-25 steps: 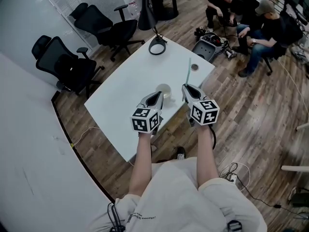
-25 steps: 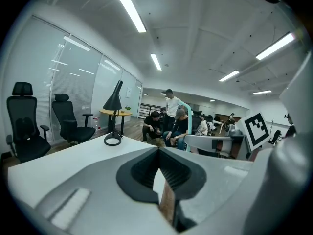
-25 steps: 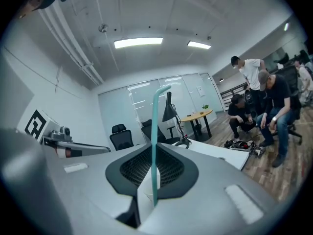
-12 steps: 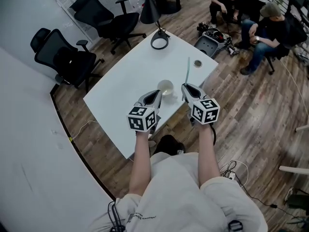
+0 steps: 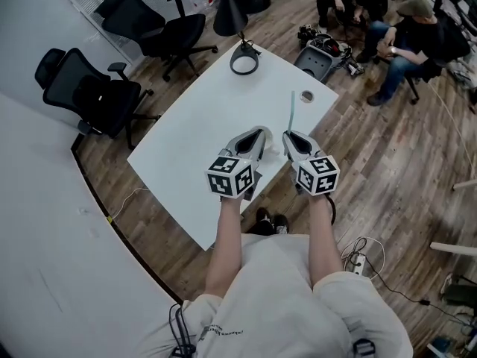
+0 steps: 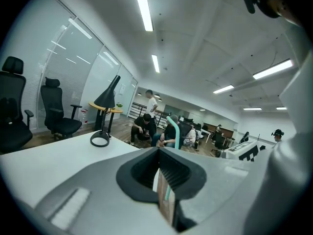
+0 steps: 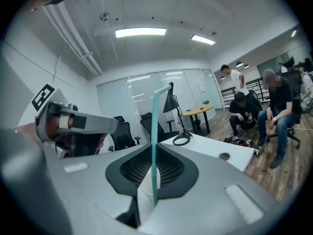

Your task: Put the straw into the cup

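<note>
L gripper (image 5: 261, 131) moved fwd over white table (image 5: 197, 118), clenched; R gripper (image 5: 289, 134) grips straw (image 5: 292, 109); office chairs (image 5: 97, 95) beyond.

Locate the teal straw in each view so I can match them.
Head view: straw rises from the right tool, right of centre.
Left gripper view: straw at centre, bent top up.
Right gripper view: straw upright at centre, clamped.
Shared landmark: ring-base desk lamp.

A white rectangular table (image 5: 194, 148) stands on a wood-plank floor (image 5: 387, 162). At its far corner sits a black desk lamp (image 5: 245, 52) with a ring-shaped base. A small round cable hole (image 5: 307, 96) is near the right edge. A pale cup (image 7: 144, 182) stands nearer the front.
</note>
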Available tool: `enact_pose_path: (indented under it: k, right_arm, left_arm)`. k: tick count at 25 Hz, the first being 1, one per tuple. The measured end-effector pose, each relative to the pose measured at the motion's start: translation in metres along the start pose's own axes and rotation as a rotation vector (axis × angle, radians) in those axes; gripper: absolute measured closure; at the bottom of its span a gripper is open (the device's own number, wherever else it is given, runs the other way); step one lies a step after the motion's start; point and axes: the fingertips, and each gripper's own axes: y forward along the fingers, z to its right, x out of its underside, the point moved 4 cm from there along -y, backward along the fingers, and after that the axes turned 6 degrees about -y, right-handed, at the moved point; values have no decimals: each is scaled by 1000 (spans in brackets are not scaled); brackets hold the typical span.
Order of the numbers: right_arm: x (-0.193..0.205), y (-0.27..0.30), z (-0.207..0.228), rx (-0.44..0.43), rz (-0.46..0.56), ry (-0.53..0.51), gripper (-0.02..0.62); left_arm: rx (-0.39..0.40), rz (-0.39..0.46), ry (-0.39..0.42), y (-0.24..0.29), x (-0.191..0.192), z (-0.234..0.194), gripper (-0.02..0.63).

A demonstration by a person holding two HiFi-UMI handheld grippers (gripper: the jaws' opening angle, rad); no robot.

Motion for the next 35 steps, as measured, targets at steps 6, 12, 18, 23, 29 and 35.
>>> enact_pose_path:
  k: [6,12,18,23,29,35]
  right_arm:
    - [-1,27,-24,-23,-36,-64,551]
    - [9,42,-40,-31,-48,-90,551]
    - [20,49,-34,-6,-37,-16,551]
    - [24,54,-15,22,-4,51,551]
    - [36,82,-4,-10,-35,91,551]
    - [50,105,-3,-5,-88,64,551]
  left_arm:
    - [82,-37,28,12,-12,2,594]
    - [83,-66,31,11,-2,-17,584]
    - [25,-59,-12,2,-1,-53,586]
    - [14,-73,-31,8,9,-67,589]
    - [-28,-86,-59,19,14,-88,591]
    - [-56,-85,-91,23,12,-111,594]
